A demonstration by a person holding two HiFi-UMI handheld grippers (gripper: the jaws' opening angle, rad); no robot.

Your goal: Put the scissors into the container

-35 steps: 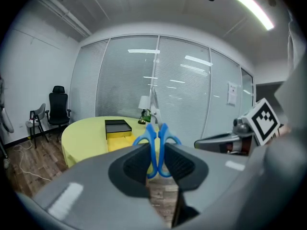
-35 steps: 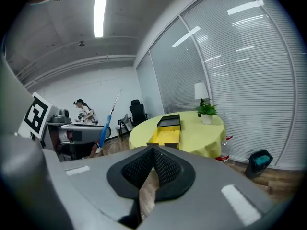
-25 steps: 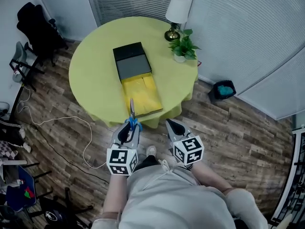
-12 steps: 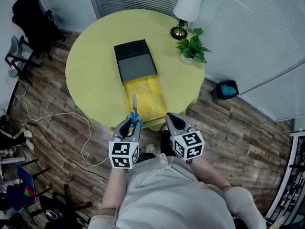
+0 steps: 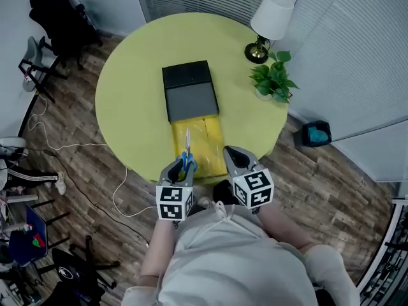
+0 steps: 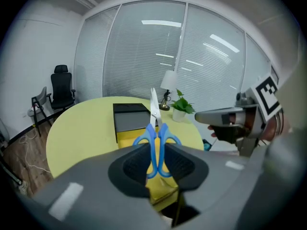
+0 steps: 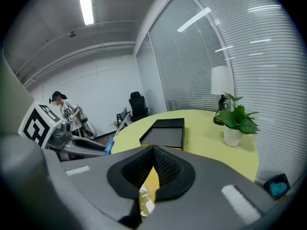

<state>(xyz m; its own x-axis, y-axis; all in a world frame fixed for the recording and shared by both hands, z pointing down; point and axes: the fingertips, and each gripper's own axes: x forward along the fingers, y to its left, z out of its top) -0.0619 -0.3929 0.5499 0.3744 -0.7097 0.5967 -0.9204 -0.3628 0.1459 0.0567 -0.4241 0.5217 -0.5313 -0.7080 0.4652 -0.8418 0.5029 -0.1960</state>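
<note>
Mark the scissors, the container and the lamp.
scissors (image 6: 151,135): left gripper view, on a blue handle.
container (image 5: 191,101): head view, on its bare grey floor.
lamp (image 5: 272,16): head view, on the white shade.

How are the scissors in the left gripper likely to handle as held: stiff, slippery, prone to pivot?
The scissors look rigid: the closed blades stick straight out. Held only by the smooth blue handle loops in the left gripper, they could pivot or slip between the pads. Probably light: the blades are slim.
</note>
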